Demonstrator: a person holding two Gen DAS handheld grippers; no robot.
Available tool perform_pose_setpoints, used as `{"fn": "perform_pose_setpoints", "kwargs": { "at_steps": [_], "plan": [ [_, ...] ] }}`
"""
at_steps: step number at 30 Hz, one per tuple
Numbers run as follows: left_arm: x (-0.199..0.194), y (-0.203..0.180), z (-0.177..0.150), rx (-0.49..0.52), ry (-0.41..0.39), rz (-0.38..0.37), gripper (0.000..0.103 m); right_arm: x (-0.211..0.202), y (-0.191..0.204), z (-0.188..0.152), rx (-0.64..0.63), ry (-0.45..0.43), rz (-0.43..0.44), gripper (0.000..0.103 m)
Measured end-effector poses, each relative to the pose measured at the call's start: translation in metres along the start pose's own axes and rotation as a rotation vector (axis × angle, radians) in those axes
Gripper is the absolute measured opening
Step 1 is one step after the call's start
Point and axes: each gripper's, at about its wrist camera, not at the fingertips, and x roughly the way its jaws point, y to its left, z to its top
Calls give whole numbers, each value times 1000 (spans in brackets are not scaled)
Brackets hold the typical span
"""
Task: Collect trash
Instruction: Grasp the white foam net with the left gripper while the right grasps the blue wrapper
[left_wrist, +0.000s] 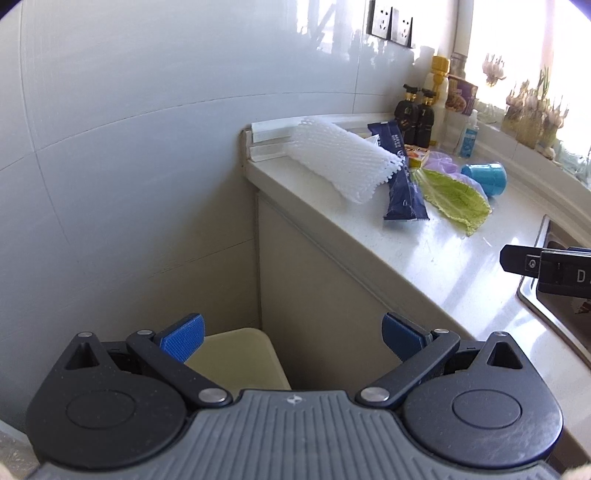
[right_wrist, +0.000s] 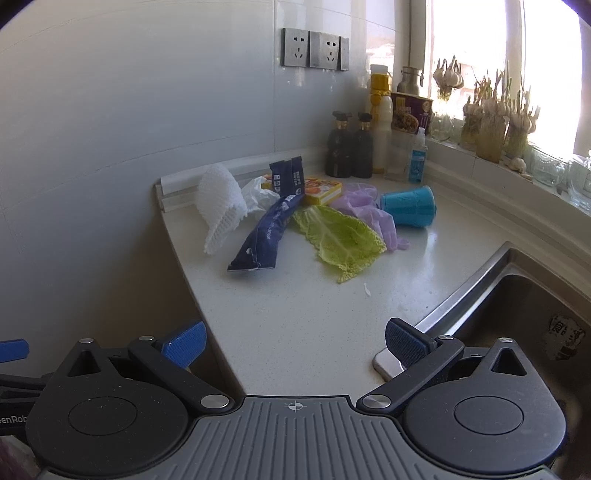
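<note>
Trash lies in a heap at the far end of the white counter (right_wrist: 303, 325): a white foam net (right_wrist: 218, 206), a dark blue wrapper (right_wrist: 264, 236), a green cabbage leaf (right_wrist: 338, 236), a purple glove (right_wrist: 369, 210), a tipped blue cup (right_wrist: 408, 206), a yellow box (right_wrist: 321, 190) and white crumpled plastic (right_wrist: 256, 195). My right gripper (right_wrist: 293, 341) is open and empty above the counter's near end. My left gripper (left_wrist: 291, 334) is open and empty, left of the counter, above a cream bin (left_wrist: 240, 360) on the floor. The heap also shows in the left wrist view, with the foam net (left_wrist: 340, 158) nearest.
A steel sink (right_wrist: 517, 317) is set in the counter at the right. Dark bottles (right_wrist: 349, 146), a yellow-capped bottle (right_wrist: 382, 122) and a small sanitizer bottle (right_wrist: 417, 155) stand at the back by the tiled wall. Garlic and jars line the windowsill (right_wrist: 498, 129).
</note>
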Motion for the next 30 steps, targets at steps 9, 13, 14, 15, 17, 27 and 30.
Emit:
{"fn": "perform_pose_setpoints", "kwargs": {
  "at_steps": [9, 13, 14, 15, 17, 27, 30],
  "plan": [
    [35, 2, 45, -21, -44, -189, 102, 39, -37, 48, 69, 18, 106, 103],
    [59, 2, 72, -60, -56, -229, 102, 63, -59, 70, 209, 13, 245, 103],
    [66, 3, 79, -73, -58, -238, 101, 70, -63, 74, 246, 19, 274, 103],
    [72, 4, 86, -85, -63, -244, 100, 78, -68, 78, 288, 24, 319, 103],
    [83, 5, 98, -112, -70, -254, 98, 93, -73, 83, 341, 32, 385, 103],
    [138, 6, 144, -193, -62, -336, 88, 161, -85, 97, 543, 83, 512, 102],
    [153, 1, 155, -201, -49, -340, 85, 176, -84, 100, 577, 105, 524, 98]
  ]
}}
